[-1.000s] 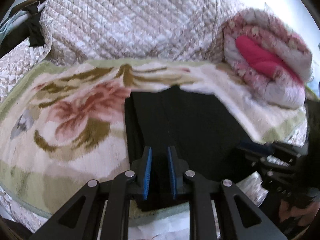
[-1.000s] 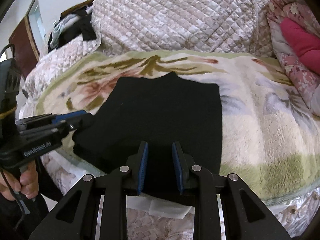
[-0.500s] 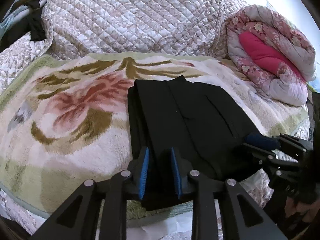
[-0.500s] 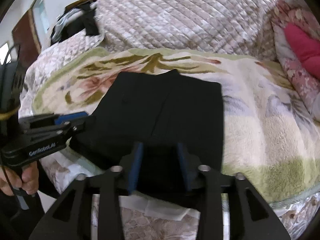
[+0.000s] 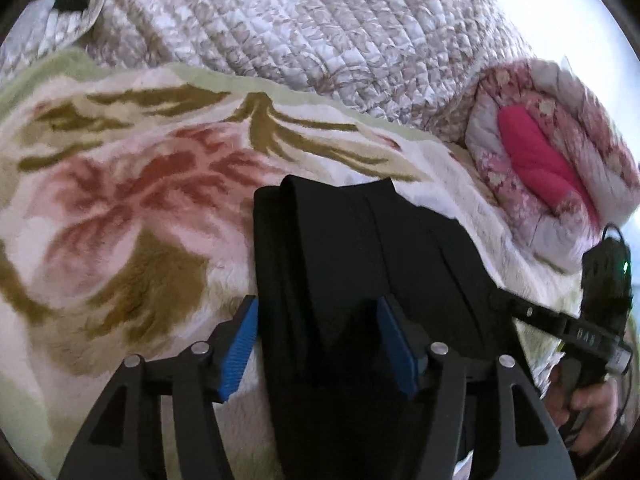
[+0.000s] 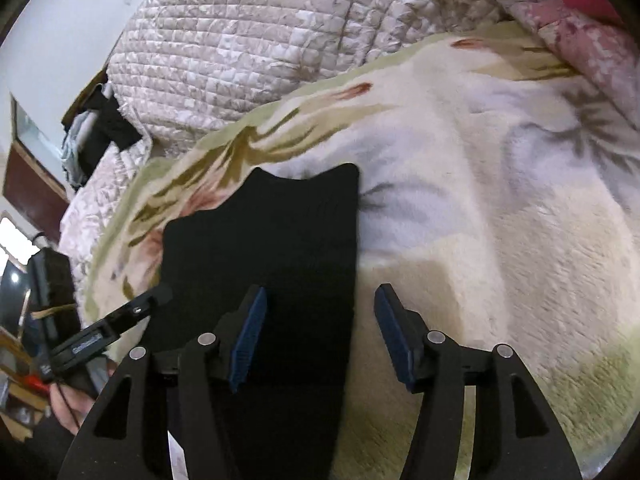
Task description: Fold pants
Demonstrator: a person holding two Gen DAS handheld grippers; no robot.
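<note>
Looking at this, the black folded pants point(image 5: 360, 264) are lying flat on the fuzzy cream blanket with the big pink-and-olive flower print point(image 5: 120, 208), near the front edge of the bed, with a quilted beige bedspread point(image 5: 300, 28) bunched up behind. The left gripper point(image 5: 320, 344) has its blue-padded jaws opening wide over the near left edge of the pants, fabric between them but not pinched. The right gripper point(image 6: 320, 332) is doing the same on the right edge, jaws opening, one pad over the cloth and one over bare blanket. So nothing's actually held right now. My read: a fold just got laid down and this is the let-go bit. Next would be pulling both claws clear without dragging the edge, then maybe smoothing or one more fold. Rolled pink floral comforter point(image 5: 552, 160) sits off to the right, well apart.
</note>
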